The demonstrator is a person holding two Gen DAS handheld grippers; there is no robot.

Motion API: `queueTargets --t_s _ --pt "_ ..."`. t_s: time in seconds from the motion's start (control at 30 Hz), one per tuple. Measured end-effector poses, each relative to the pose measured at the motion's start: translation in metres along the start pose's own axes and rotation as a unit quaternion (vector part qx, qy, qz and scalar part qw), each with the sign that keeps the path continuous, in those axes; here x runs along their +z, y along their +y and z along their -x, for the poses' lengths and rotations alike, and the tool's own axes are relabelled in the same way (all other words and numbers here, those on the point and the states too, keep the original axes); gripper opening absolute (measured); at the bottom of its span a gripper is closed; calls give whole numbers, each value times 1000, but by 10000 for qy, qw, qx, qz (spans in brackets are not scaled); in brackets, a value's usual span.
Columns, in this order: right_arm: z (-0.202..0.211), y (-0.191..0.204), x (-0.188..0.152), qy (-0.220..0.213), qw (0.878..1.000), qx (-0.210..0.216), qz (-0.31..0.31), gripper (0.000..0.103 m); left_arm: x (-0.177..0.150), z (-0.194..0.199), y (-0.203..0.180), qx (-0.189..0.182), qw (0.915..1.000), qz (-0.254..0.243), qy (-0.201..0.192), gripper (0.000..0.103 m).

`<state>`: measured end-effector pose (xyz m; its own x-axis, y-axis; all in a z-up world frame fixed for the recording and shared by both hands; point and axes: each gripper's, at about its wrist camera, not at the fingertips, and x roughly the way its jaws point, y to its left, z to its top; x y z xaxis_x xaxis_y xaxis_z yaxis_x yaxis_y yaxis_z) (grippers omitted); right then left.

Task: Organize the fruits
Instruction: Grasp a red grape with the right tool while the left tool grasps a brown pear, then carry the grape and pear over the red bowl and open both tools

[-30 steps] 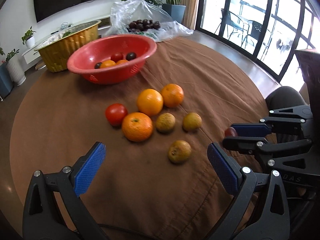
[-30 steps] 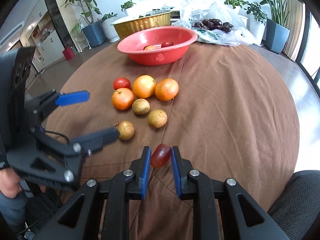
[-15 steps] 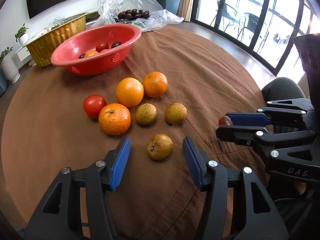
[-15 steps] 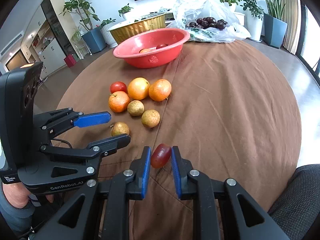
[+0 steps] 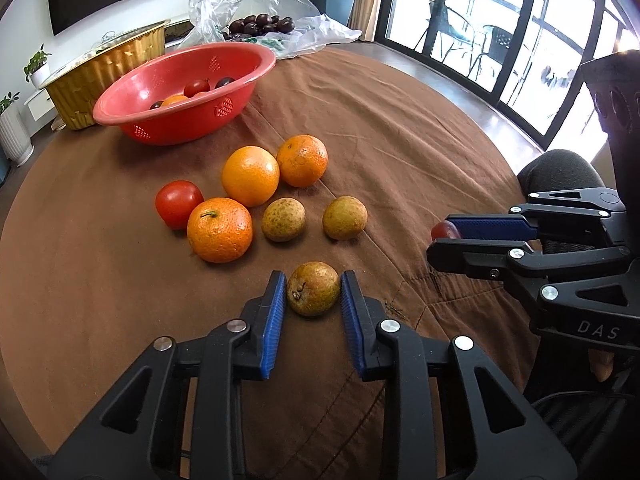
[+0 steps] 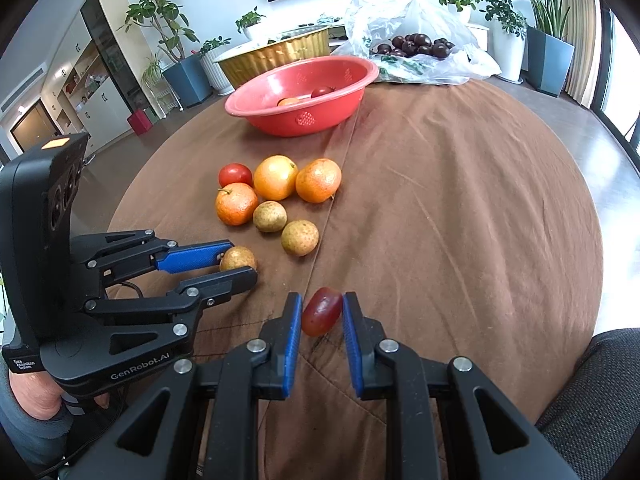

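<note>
My left gripper point(image 5: 313, 288) is shut on a brown speckled fruit point(image 5: 313, 288) that rests on the brown tablecloth; it also shows in the right wrist view point(image 6: 237, 259). My right gripper point(image 6: 321, 312) is shut on a small red oval fruit point(image 6: 322, 311), also seen from the side in the left wrist view point(image 5: 445, 231). Beyond lie three oranges point(image 5: 250, 175), a red tomato point(image 5: 179, 203) and two more brown fruits point(image 5: 283, 219). A red basket point(image 5: 180, 92) at the far side holds a few fruits.
A gold foil tray point(image 5: 108, 72) stands behind the basket. A clear plastic bag with dark plums point(image 5: 260, 24) lies at the table's far edge. A dark chair point(image 5: 560, 172) stands at the right edge. The round table point(image 6: 460, 200) drops off all around.
My left gripper moved forward and closed from wide open onto the nearest brown fruit. My right gripper kept holding the red fruit and barely moved.
</note>
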<state>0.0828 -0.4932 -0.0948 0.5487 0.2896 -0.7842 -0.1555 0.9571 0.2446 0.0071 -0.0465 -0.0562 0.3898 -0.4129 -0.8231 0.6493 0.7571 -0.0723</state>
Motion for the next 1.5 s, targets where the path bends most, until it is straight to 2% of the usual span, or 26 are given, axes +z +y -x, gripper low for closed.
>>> queueTargets --t_s 0.2,0.37,0.6,0.73,0.97,1.07,1.3,1.5 --pt "4 -6 5 -50 10000 -11 -63 23 3 14 13 -147 9994 245 -206 26" --pt "10 -17 17 -144 9998 -81 -123 23 15 41 39 -168 9974 470 -514 26" --pt "30 -35 59 -539 9984 -110 -161 23 64 81 93 165 9929 553 -1044 26" --pt "37 -39 94 -814 9966 -93 -70 23 103 85 116 265 9913 476 -1202 26" --pt "26 -22 156 -1107 9934 25 301 23 162 49 136 130 9944 283 -1009 26" --pt "7 -14 179 -1027 9938 105 415 23 174 26 138 121 9960 212 -862 26" --pt "-52 -1 206 -549 9961 162 666 23 163 -20 146 124 9981 263 -552 26" --pt "-91 3 212 -187 9979 164 594 23 156 -38 149 214 9986 209 -428 26"
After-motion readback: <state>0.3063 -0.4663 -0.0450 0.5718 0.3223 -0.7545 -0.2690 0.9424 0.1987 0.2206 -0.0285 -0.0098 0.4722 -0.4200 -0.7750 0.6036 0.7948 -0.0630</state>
